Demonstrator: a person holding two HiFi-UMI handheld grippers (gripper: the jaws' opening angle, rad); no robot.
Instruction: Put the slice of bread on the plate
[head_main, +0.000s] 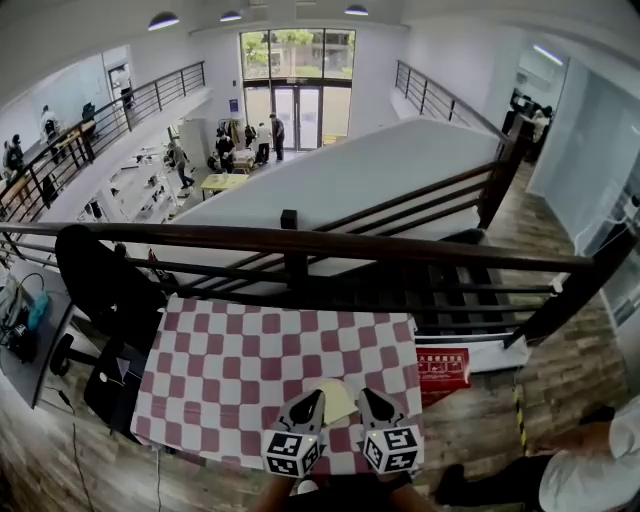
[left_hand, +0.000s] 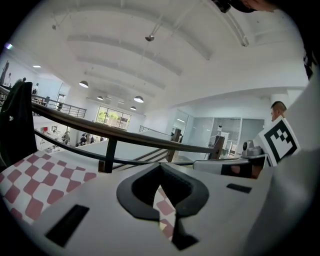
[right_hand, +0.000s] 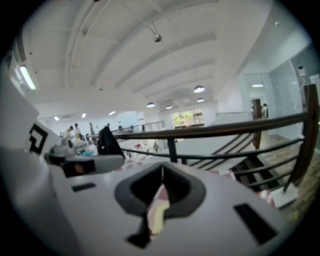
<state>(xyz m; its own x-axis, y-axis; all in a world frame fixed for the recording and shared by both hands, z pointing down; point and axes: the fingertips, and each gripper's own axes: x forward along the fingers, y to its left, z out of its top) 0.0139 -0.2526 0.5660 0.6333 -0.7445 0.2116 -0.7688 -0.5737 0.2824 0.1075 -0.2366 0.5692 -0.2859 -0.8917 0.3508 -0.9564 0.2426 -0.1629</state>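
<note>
A table with a red-and-white checked cloth (head_main: 240, 370) lies below me. A pale yellowish flat piece (head_main: 337, 401), which looks like the slice of bread, rests on the cloth near the table's front edge. No plate shows in any view. My left gripper (head_main: 312, 400) hangs just left of that piece and my right gripper (head_main: 368, 398) just right of it, both above the cloth. In the left gripper view the jaws (left_hand: 160, 167) meet at the tips with nothing between them. The right gripper's jaws (right_hand: 162, 170) are likewise shut and empty, with the pale piece (right_hand: 156, 217) showing below them.
A dark wooden railing (head_main: 300, 243) runs along the table's far edge, with a black garment (head_main: 100, 275) hung on it at the left. A red box (head_main: 442, 368) sits by the table's right side. A person's sleeve (head_main: 590, 470) is at bottom right. A dark desk (head_main: 25, 330) stands at the left.
</note>
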